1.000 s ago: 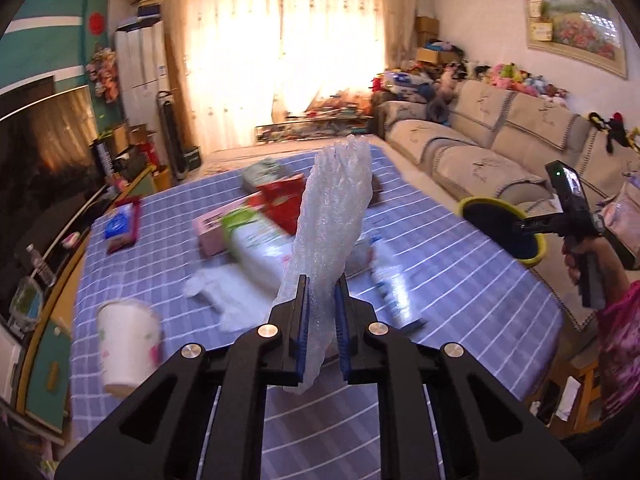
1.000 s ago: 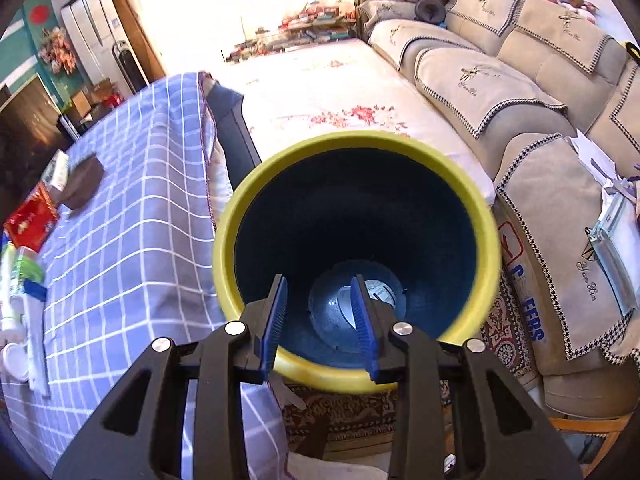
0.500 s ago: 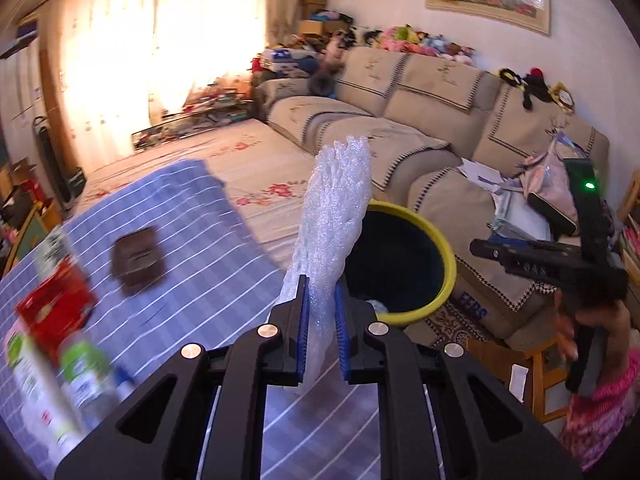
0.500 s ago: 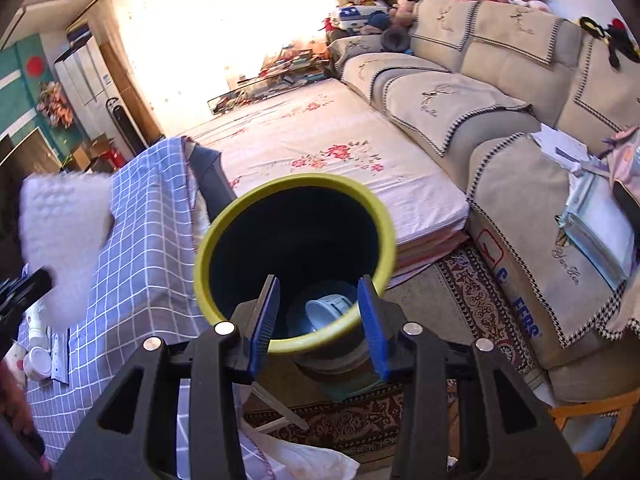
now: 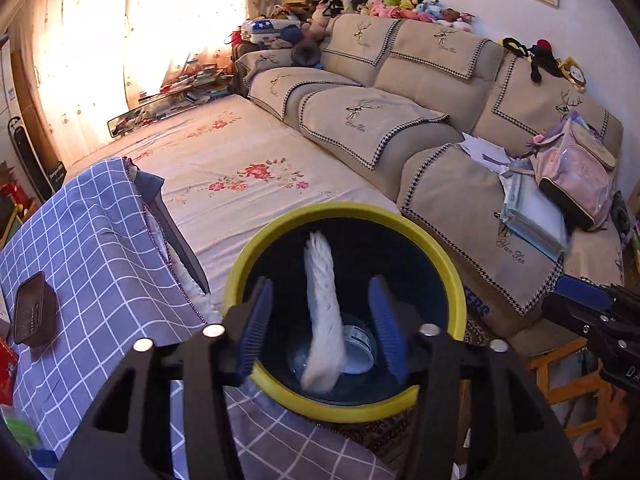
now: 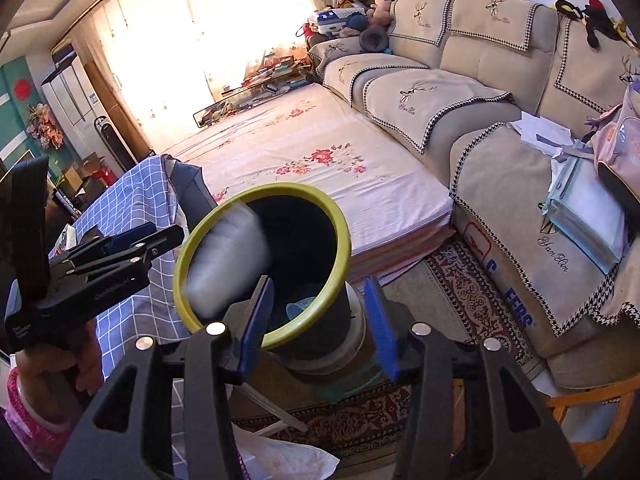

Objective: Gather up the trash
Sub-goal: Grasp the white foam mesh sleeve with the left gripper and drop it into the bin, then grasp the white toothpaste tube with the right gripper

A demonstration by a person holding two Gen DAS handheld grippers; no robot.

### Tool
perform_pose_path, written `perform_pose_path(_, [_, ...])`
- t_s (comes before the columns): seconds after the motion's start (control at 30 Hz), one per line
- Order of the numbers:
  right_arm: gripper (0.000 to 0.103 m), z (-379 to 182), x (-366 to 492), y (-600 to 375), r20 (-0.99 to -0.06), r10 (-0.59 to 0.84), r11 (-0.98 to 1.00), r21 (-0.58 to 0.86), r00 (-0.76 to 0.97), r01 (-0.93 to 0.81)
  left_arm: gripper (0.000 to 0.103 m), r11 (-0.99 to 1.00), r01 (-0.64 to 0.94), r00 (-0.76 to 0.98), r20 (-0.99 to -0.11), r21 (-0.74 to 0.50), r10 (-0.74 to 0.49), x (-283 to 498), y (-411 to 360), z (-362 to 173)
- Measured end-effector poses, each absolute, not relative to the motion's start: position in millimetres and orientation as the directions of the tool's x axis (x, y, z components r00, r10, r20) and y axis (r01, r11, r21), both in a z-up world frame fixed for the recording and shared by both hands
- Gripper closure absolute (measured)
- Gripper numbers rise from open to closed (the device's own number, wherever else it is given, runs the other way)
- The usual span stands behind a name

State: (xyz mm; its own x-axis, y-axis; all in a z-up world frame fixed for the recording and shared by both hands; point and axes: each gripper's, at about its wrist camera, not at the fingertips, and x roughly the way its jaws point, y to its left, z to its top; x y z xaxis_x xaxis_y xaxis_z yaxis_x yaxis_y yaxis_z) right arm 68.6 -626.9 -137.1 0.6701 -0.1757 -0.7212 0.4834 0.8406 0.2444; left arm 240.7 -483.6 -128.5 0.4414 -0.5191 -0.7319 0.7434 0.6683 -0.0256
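Observation:
A dark bin with a yellow rim (image 5: pixel 440 256) stands by the table edge, also in the right wrist view (image 6: pixel 340 236). My left gripper (image 5: pixel 320 320) is open just above the bin mouth. A white bubble wrap piece (image 5: pixel 322 312) hangs loose between its fingers, falling into the bin; it shows blurred in the right wrist view (image 6: pixel 228 264). A crushed bottle (image 5: pixel 356 346) lies at the bin's bottom. My right gripper (image 6: pixel 316 320) is open and empty, just in front of the bin. The left gripper body (image 6: pixel 80 268) shows at its left.
The blue checked tablecloth (image 5: pixel 80 248) covers the table at left, with a dark small box (image 5: pixel 34 314) on it. A beige sofa (image 5: pixel 440 120) with a pink backpack (image 5: pixel 576 176) is at right. A patterned rug (image 6: pixel 472 304) lies below the bin.
My left gripper moved over the bin and opened, letting go of the bubble wrap, which now drops into the bin. My right gripper opened wider and drew back from the bin.

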Motion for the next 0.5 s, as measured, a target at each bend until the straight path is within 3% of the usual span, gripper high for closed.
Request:
perform_pose_path(0.13, [0.058,-139,71,-621,-0.721,-0.162,0.846,0.25,0.674,0.471,0.039,0.686,0.726,0.459,-0.713,-0.043,-0.53,235,-453,-116])
perform_pose_path(0.3, [0.057,-145,82,-609,-0.735,-0.135,0.864,0.242,0.665,0.442,0.023,0.732,0.671,0.517,-0.632,-0.12,-0.577,210,-377,-82])
perform_pose_path(0.5, [0.057,-149,103,-572,-0.746,-0.086,0.899,0.227,0.66,0.374,0.013,0.844,0.517,0.654,-0.569,-0.144,-0.498,177,-255,-65])
